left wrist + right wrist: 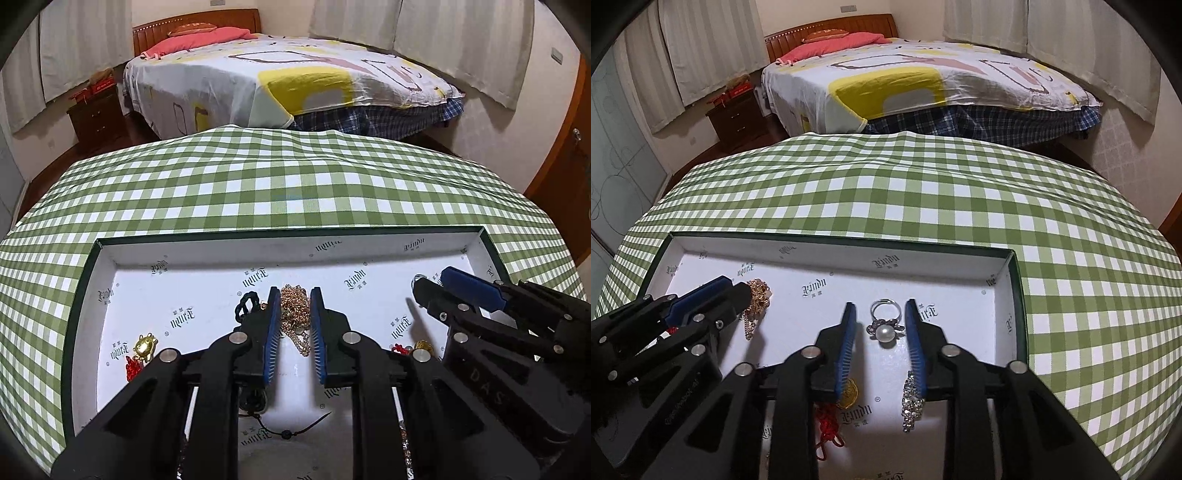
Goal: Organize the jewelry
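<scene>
A shallow white box [258, 254] with a dark green rim lies on the checked table and holds the jewelry. My left gripper [294, 295] is open, its blue pads either side of a gold chain [294, 314] heaped on the box floor. My right gripper [880, 308] is open around a silver ring with a pearl [885, 325]. The right gripper also shows in the left wrist view [432, 284], and the left gripper shows in the right wrist view [737, 286] beside the gold chain [757, 299].
Also in the box: a black chain [245, 304], a gold charm on red cord [142, 350], a gold coin with red tassel [846, 398], a rhinestone piece [911, 400] and a dark cord [284, 432]. Green checked cloth [960, 206] covers the table; a bed [923, 81] stands beyond.
</scene>
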